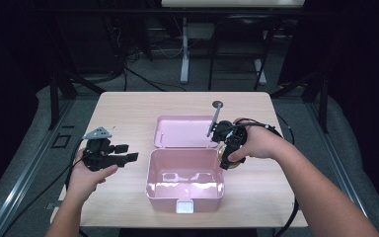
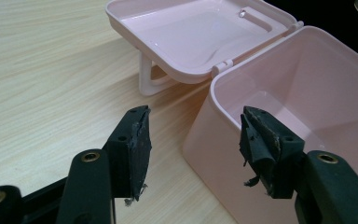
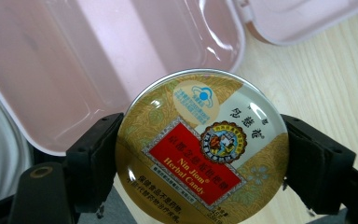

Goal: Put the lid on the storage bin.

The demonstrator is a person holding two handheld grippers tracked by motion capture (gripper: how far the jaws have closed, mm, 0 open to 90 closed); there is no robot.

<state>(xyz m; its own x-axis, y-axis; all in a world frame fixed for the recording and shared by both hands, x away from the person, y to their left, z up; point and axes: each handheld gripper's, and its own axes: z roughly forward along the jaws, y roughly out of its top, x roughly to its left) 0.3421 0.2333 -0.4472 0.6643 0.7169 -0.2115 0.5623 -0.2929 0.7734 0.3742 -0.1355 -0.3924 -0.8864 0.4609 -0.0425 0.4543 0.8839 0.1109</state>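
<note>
Your right tool (image 3: pixel 200 154) is clamped on the round candy tin (image 3: pixel 201 147), at the pink box's (image 1: pixel 185 190) right rim. Your left tool (image 2: pixel 193 149) sits with its jaws apart near the desk's (image 1: pixel 123 106) left edge.

Both forearms are bare, with no sleeve on either. The left gripper (image 1: pixel 128 152) is black, with a grey three-cornered plate (image 1: pixel 98 133) on top and a thin black cable (image 1: pixel 39 192) trailing from it. In the left gripper view its two jaws are thick black blocks with worn, frayed pads (image 2: pixel 137 149), a small screw hole in each, and brass-coloured rivets at the joints behind. The right gripper (image 1: pixel 225 157) is black too, with a black cable (image 1: pixel 290 217) looping from it; its jaws in the right gripper view are chunky black blocks with a brass-coloured rivet (image 3: pixel 41 172).
</note>
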